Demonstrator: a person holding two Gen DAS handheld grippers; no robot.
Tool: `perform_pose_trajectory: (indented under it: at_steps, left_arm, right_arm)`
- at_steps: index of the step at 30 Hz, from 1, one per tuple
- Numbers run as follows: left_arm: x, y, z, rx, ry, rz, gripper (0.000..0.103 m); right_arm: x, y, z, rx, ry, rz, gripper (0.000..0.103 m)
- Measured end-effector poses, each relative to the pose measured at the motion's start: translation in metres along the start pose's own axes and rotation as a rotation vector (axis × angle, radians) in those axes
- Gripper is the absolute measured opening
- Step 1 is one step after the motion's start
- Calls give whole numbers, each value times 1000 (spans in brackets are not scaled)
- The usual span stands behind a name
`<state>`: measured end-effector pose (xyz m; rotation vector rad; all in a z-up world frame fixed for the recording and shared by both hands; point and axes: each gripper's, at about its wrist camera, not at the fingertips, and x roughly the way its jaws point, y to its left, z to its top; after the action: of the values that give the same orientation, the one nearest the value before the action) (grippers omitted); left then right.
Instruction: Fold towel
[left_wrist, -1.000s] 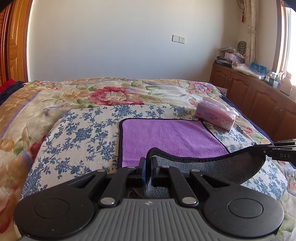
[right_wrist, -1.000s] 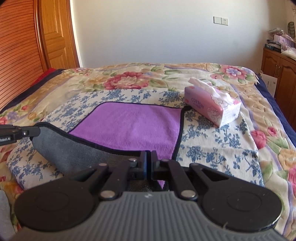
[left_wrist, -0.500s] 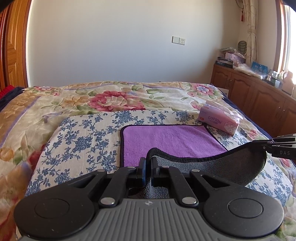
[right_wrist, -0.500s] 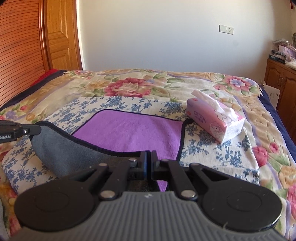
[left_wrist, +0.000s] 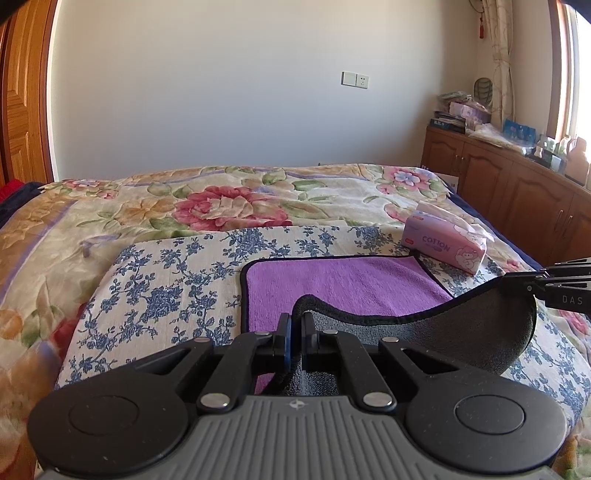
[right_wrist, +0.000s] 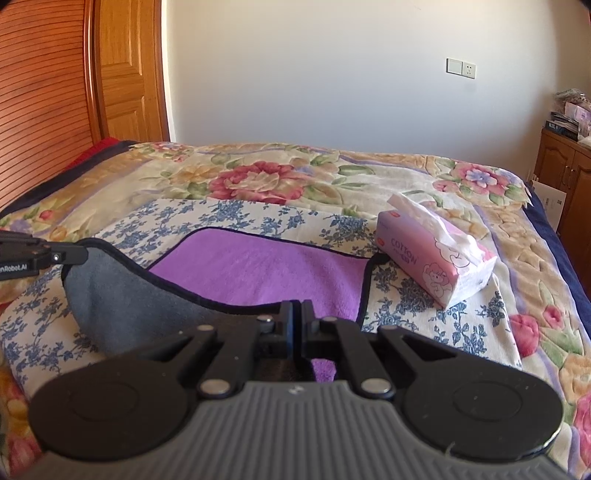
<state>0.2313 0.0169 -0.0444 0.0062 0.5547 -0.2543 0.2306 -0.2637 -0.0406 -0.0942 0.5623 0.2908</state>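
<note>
A purple towel (left_wrist: 343, 284) with a dark hem and a grey underside lies on a blue-flowered cloth (left_wrist: 166, 280) on the bed. Its near edge is lifted and hangs between my two grippers, grey side (left_wrist: 472, 332) showing. My left gripper (left_wrist: 296, 325) is shut on the near left corner. My right gripper (right_wrist: 297, 314) is shut on the near right corner. Each gripper shows at the edge of the other's view, the right one (left_wrist: 532, 284) and the left one (right_wrist: 70, 255). The far half of the towel (right_wrist: 258, 269) lies flat.
A pink tissue pack (left_wrist: 445, 245) lies by the towel's far right corner, also in the right wrist view (right_wrist: 432, 254). A floral quilt (left_wrist: 221, 199) covers the bed. Wooden cabinets (left_wrist: 517, 184) stand on the right, a wooden door (right_wrist: 125, 74) on the left.
Both grippers have risen and moved forward with the towel's near edge. The lifted grey flap stands higher and less of the flat purple part shows.
</note>
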Motion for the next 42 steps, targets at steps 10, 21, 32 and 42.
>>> perform_pose_trajectory:
  at_steps: [10, 21, 32, 42]
  left_arm:
    - [11, 5, 6, -12, 6, -12, 6]
    - [22, 4, 19, 3, -13, -11, 6]
    - [36, 4, 33, 23, -33, -19, 6]
    - [49, 1, 43, 45, -50, -19, 6]
  right_arm:
    - [5, -2, 5, -16, -11, 9, 5]
    - [13, -9, 14, -36, -30, -4, 5]
    - [22, -15, 21, -59, -49, -23, 5]
    - [29, -21, 26, -80, -63, -33, 5]
